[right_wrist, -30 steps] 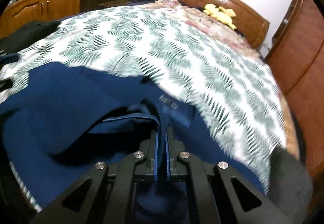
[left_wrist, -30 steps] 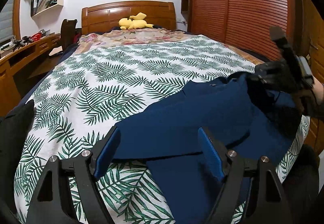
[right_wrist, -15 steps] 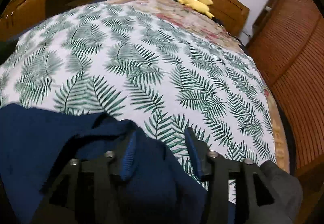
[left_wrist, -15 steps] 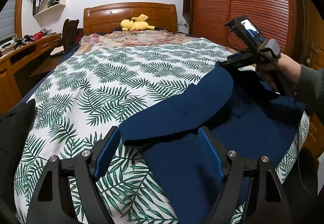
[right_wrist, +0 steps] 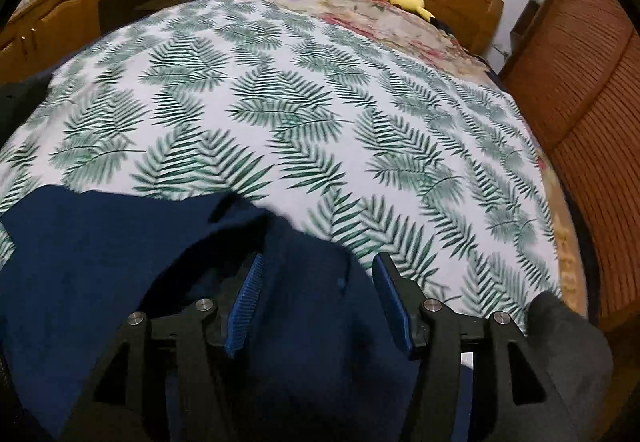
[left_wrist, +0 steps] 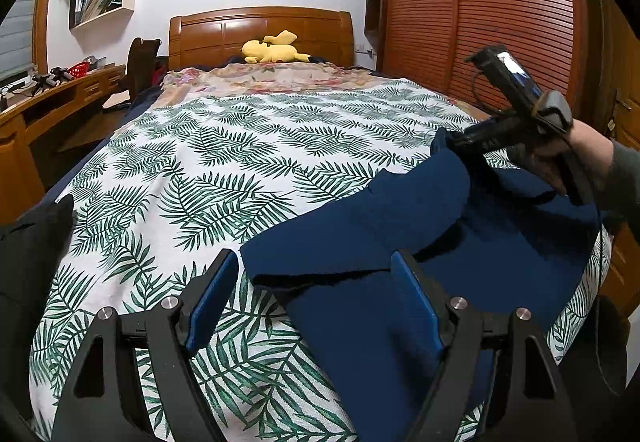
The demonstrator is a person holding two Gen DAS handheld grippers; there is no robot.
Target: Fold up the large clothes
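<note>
Over leaf-print bedspread point(left_wrist: 224, 170), both left gripper point(left_wrist: 316, 298) and right gripper point(right_wrist: 316, 298) gape above navy garment point(left_wrist: 400, 226).

The garment point(left_wrist: 460, 242) is a plain deep navy blue with no print, darker in its folds. Under it the bedspread point(left_wrist: 224, 170) is white, patterned all over with dark green fern fronds; further back lies a beige blanket point(left_wrist: 260, 76) with faded pink and red flowers. The plush toy point(left_wrist: 274, 49) at the headboard point(left_wrist: 260, 30) is bright yellow, the headboard a glossy orange-brown wood. The wardrobe doors point(left_wrist: 480, 10) are reddish-brown and ribbed with fine horizontal slats. The fingers point(right_wrist: 246, 300) carry bright blue pads on matte black frames with silver bolts
</note>
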